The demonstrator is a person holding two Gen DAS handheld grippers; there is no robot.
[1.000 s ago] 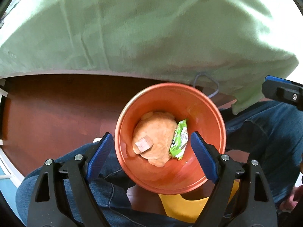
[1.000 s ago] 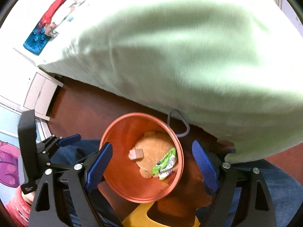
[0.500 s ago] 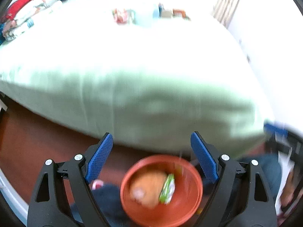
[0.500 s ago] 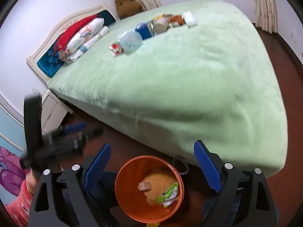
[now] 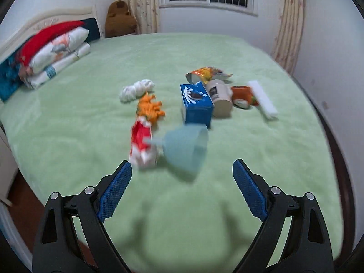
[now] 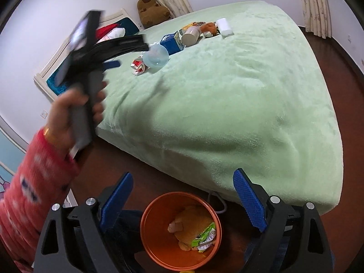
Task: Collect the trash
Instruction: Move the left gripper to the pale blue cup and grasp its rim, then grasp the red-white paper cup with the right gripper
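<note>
My left gripper [image 5: 182, 188] is open and empty above the green bed [image 5: 91, 136], pointing at a red-and-white wrapper [image 5: 142, 143] and a pale blue plastic cup [image 5: 187, 147] lying on its side. Beyond lie an orange wrapper [image 5: 150, 109], a white crumpled tissue [image 5: 136, 89] and a chip bag [image 5: 204, 74]. My right gripper [image 6: 182, 200] is open and empty above the orange trash bin [image 6: 159, 245] on the floor, which holds a green wrapper [image 6: 204, 236] and brown paper. The left gripper also shows in the right wrist view [image 6: 127, 54].
A blue tissue box [image 5: 196, 104], a beige mug [image 5: 220, 97], an orange toy [image 5: 242, 93] and a white block [image 5: 262, 99] lie on the bed. Pillows [image 5: 52, 56] and a brown plush [image 5: 120, 20] sit at the head. Dark wood floor [image 6: 341, 72] surrounds the bed.
My left gripper has swung up from over the bin to above the bed, facing the trash there. My right gripper has risen and pulled back; the bin now sits lower in its view.
</note>
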